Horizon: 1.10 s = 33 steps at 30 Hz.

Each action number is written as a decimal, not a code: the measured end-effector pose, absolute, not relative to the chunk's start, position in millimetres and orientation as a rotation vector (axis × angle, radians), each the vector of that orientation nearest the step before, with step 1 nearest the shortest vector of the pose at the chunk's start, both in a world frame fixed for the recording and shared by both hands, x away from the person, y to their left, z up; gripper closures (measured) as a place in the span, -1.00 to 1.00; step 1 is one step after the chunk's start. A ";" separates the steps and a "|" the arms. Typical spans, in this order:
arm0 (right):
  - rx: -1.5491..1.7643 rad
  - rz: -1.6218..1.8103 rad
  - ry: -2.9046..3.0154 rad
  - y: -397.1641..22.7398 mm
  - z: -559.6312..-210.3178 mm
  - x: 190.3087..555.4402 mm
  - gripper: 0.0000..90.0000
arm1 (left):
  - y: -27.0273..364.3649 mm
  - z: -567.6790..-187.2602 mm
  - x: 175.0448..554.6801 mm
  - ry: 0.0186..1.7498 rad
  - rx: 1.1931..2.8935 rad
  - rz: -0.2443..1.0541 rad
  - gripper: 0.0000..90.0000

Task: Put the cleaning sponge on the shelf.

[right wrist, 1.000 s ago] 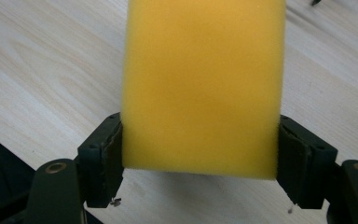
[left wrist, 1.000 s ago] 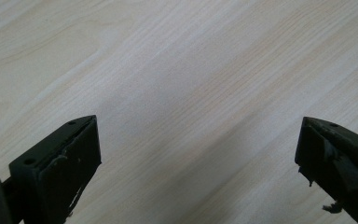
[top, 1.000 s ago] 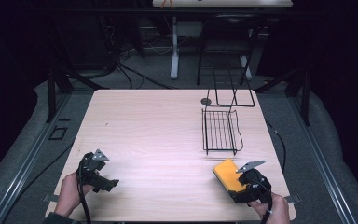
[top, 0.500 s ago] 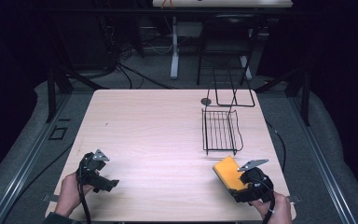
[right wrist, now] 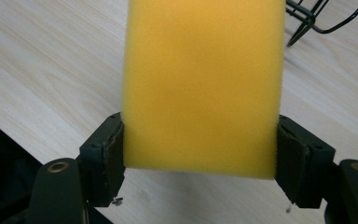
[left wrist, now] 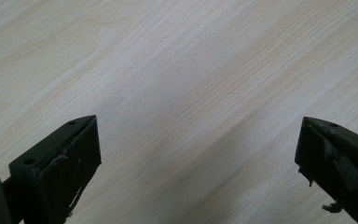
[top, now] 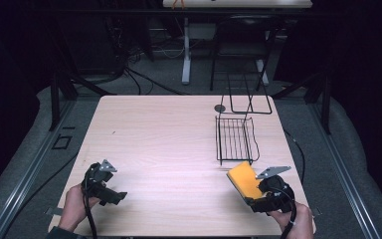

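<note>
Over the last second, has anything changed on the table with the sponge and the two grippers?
Very little. The right gripper has just been closing its jaws a touch more on the yellow sponge, which sits clamped between them; sponge and hand have hardly shifted near the table's right front corner. The left gripper hangs open over bare wood as before, and the wire rack has not moved.

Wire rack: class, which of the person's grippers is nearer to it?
Right. The right gripper, shut on the sponge, sits just in front of the wire rack; the left gripper is across the table, open.
</note>
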State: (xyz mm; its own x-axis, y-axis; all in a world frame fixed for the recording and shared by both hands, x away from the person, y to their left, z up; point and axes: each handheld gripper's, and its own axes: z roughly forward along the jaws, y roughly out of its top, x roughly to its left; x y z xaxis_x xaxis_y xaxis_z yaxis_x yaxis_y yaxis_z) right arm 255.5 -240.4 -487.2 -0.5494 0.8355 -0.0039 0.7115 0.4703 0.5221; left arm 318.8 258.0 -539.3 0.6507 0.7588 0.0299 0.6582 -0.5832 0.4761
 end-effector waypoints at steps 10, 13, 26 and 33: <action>1.317 0.733 2.427 -242.3 -474.4 257.4 -0.39 | 257.2 -539.8 319.2 1.110 2.451 0.320 -0.99; 1.307 0.740 2.420 -241.7 -470.7 260.1 -0.39 | 257.0 -540.0 319.1 1.110 2.449 0.315 -0.99; 1.277 0.756 2.398 -237.7 -461.0 268.7 -0.38 | 256.9 -540.0 318.7 1.110 2.450 0.315 -0.99; 1.267 0.772 2.385 -237.3 -456.9 274.9 -0.37 | 256.2 -539.9 318.7 1.107 2.452 0.318 -0.99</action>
